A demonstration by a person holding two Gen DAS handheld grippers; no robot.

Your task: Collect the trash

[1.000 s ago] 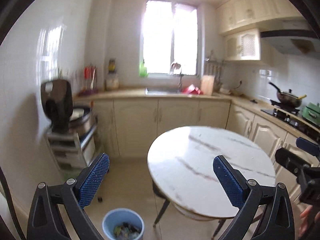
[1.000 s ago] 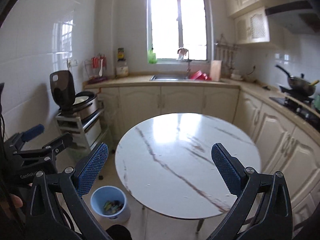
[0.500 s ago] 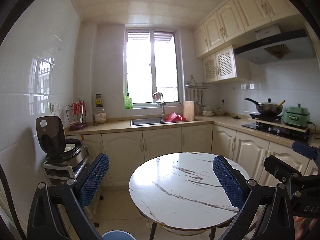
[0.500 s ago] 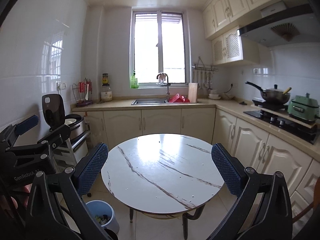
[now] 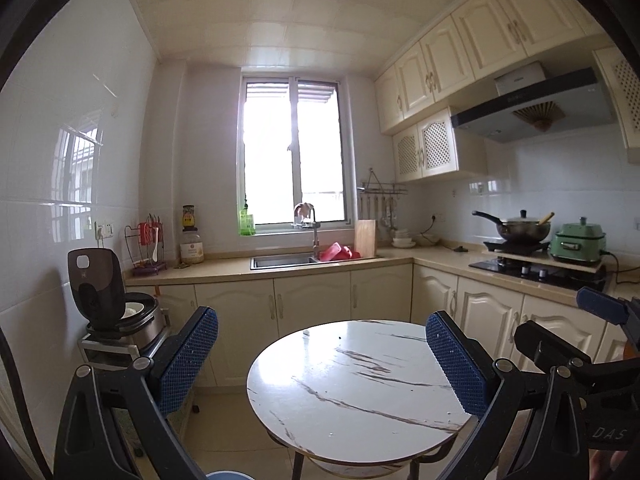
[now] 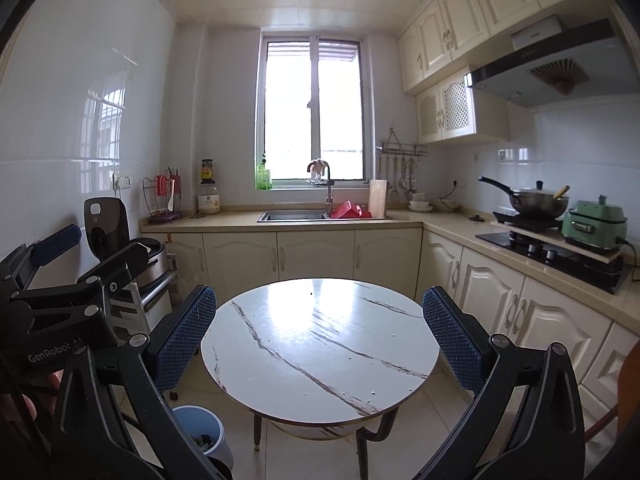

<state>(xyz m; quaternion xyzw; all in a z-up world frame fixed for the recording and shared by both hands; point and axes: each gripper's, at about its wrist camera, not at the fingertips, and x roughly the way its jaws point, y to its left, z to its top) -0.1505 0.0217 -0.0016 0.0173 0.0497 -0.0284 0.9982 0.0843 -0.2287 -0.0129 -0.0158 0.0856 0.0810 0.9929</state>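
Both grippers are held level, side by side, facing the kitchen window (image 6: 314, 110) across a round marble table (image 6: 320, 344).

Left gripper (image 5: 322, 364): jaws spread wide, nothing between the blue pads (image 5: 188, 356). Its body also appears at the left edge of the right wrist view.

Right gripper (image 6: 320, 340): jaws likewise spread wide and empty. Part of it shows at the right edge of the left wrist view, with a fingertip of the person's hand (image 5: 610, 462) visible beneath it.

Bin (image 6: 204, 434): a blue bin stands on the floor just left of the table, near the table's left front leg. Small mixed trash lies in its bottom. In the left wrist view only a sliver of its rim (image 5: 230, 475) shows at the lower edge.

Table: the top carries only a few tiny specks; their nature cannot be told.

Surroundings: a rice cooker (image 6: 120, 240) with its lid raised stands on a low rack by the left wall. The sink (image 6: 294, 215) sits under the window, with a red item (image 6: 350, 211) just right of the tap. A wok (image 6: 536, 200) and a green appliance (image 6: 596, 222) occupy the right counter, under the hood (image 6: 556, 68).
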